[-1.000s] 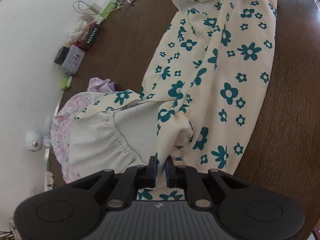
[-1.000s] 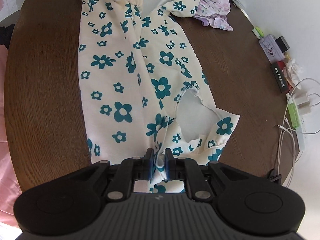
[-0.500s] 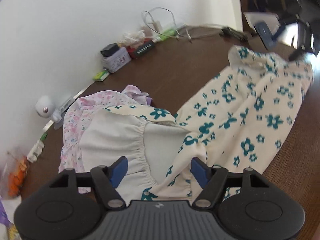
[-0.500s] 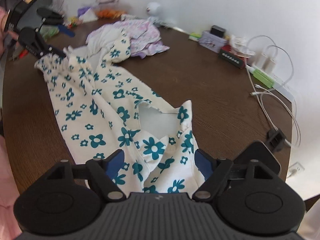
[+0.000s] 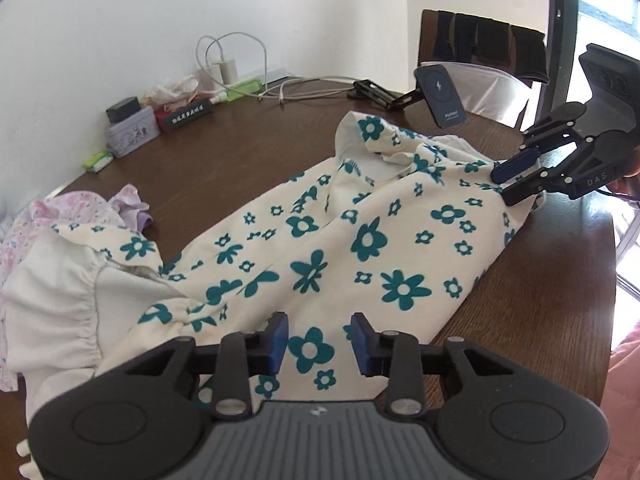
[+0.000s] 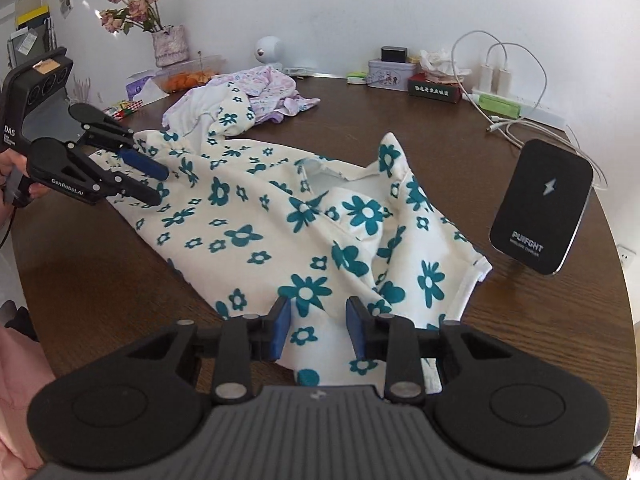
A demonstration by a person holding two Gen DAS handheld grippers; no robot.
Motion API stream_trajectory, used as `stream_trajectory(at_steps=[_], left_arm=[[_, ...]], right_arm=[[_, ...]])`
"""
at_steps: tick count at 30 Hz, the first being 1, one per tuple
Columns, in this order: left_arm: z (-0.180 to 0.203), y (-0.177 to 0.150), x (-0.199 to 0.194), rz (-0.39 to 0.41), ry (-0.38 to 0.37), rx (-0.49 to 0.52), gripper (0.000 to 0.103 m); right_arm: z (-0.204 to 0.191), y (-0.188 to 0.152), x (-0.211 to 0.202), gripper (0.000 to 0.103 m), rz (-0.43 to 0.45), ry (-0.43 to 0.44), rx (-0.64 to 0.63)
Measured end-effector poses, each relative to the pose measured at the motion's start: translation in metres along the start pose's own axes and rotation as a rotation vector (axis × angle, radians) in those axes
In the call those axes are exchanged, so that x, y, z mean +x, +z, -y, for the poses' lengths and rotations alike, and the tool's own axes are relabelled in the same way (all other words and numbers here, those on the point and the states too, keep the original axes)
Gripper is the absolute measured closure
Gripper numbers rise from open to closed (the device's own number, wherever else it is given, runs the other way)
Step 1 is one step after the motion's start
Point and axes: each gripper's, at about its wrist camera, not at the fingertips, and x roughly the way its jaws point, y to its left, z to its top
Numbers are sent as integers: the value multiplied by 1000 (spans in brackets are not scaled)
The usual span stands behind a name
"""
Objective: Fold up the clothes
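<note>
Cream cloth printed with teal flowers, a dress [image 5: 360,256], lies spread in loose folds across the middle of the dark wooden table [image 5: 532,312], running from one gripper to the other. The left gripper [image 5: 319,340] hovers over one end of the dress with its jaws parted and nothing between them; the white gathered lining shows just beside it. The right gripper [image 6: 314,330] hovers over the opposite end, near the table's front edge, jaws likewise spread with only cloth lying beneath. Each gripper shows in the other's view, at the far end of the dress, fingers apart. A pink flowered garment [image 6: 260,92] lies bunched at the far side of the table, touching the dress. Near the right edge stands a black wireless charger [image 6: 542,210], apart from the cloth. Along the wall sit a small tin [image 6: 386,74], a dark box [image 6: 434,90], white cables [image 6: 516,80] and a vase of dried roses [image 6: 168,44].
</note>
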Motion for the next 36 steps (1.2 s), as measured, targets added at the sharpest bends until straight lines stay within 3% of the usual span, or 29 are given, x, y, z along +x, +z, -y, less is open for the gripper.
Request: stream_trajectory(at_steps=[6, 9, 11, 15, 20, 22, 24, 26, 28, 30, 32, 36], left_arm=[[-23, -12, -2, 26, -11, -103, 68], [-26, -18, -21, 60, 21, -116, 60], [-29, -27, -40, 88, 48, -137, 50], [-38, -57, -78, 119, 130, -192, 49], [-65, -96, -107, 109, 253, -305, 49], [-77, -107, -110, 102, 263, -350, 51], [-88, -116, -110, 92, 269, -380, 61], [-95, -122, -109, 93, 271, -400, 61], [-101, -126, -112, 103, 266, -413, 56], [-104, -130, -120, 130, 263, -409, 43], [-110, -133, -126, 138, 260, -417, 37], [-130, -139, -128, 106, 240, -448, 34]], right_arm=[[4, -9, 1, 69, 16, -9, 24], [-1, -2, -6, 64, 59, 8, 55], [-7, 4, -11, 56, 100, 14, 71], [-38, 26, -2, 41, 138, 35, 19], [-88, 68, 38, 38, 123, 113, -80], [-112, 87, 56, 38, 118, 162, -131], [-139, 105, 77, 39, 108, 194, -195], [-166, 120, 98, 39, 100, 201, -254], [-192, 135, 118, 39, 96, 197, -312], [-211, 148, 135, 39, 99, 185, -356], [-224, 161, 151, 38, 70, 186, -399], [-248, 184, 183, 32, -5, 195, -490]])
